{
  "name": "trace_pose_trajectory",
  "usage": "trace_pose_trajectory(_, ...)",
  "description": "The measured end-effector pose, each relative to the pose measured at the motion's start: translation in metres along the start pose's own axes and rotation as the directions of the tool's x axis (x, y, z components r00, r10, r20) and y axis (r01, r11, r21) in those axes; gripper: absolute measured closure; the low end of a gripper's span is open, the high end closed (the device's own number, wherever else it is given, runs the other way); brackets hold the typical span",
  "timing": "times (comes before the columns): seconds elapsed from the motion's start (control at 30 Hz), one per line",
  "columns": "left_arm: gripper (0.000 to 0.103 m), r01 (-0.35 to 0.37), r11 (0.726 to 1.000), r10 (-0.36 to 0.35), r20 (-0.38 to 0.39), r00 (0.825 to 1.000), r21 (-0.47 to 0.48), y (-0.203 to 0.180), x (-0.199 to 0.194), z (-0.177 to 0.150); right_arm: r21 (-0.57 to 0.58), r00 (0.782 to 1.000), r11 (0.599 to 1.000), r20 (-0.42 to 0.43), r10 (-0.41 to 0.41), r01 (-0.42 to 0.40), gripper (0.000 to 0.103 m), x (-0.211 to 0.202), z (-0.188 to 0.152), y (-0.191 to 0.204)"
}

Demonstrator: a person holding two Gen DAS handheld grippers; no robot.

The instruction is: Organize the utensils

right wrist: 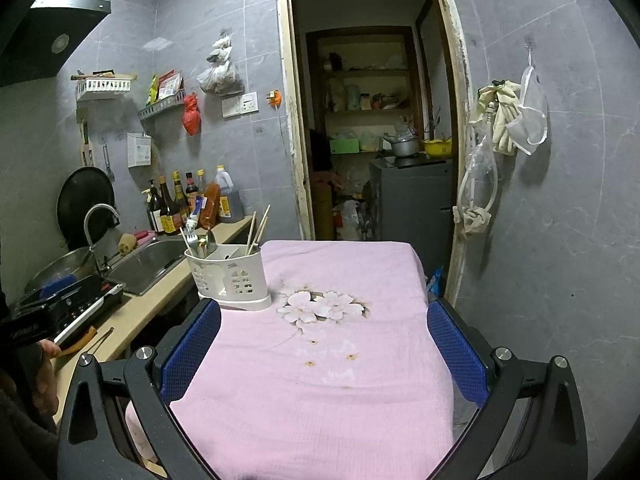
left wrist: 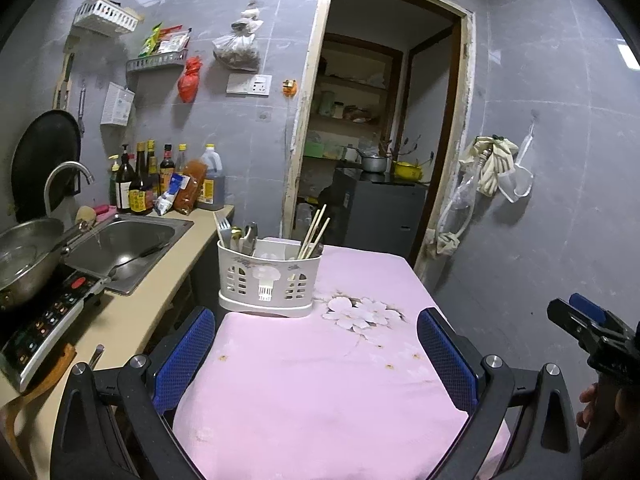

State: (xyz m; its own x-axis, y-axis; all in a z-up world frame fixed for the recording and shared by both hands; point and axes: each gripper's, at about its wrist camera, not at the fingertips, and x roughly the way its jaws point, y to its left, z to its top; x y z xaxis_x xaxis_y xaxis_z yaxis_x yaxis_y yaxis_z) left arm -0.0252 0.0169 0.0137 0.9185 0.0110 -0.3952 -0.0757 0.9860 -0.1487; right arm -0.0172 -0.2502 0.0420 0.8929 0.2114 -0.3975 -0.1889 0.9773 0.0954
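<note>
Both tools are hanging wide open and empty: left tool (left wrist: pixel 316 354), right tool (right wrist: pixel 324 348). The utensil holder (left wrist: pixel 269 277) is sitting ahead-left near the table (left wrist: pixel 320 392) edge; a clumsy nudge is risking tipping it off.

Sauce bottles (left wrist: pixel 160 180) line the counter behind a steel sink (left wrist: pixel 128 244), beside a pink tablecloth (left wrist: pixel 320 380).

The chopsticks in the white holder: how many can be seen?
3, maybe more hidden. All the chopsticks stand tilted in the right compartment of the white holder on the pink cloth; metal cutlery fills the left one.
</note>
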Motion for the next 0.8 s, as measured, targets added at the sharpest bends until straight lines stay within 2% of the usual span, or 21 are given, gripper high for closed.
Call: trace_pose_trajectory(0.8,0.001,0.003,1.0,-0.003,0.002,1.0,0.005,-0.0003,-0.0009,-0.0005,0.002,1.0,1.0,-0.002,0.001,-0.001,0.002,0.0004,0.0001,0.0006)
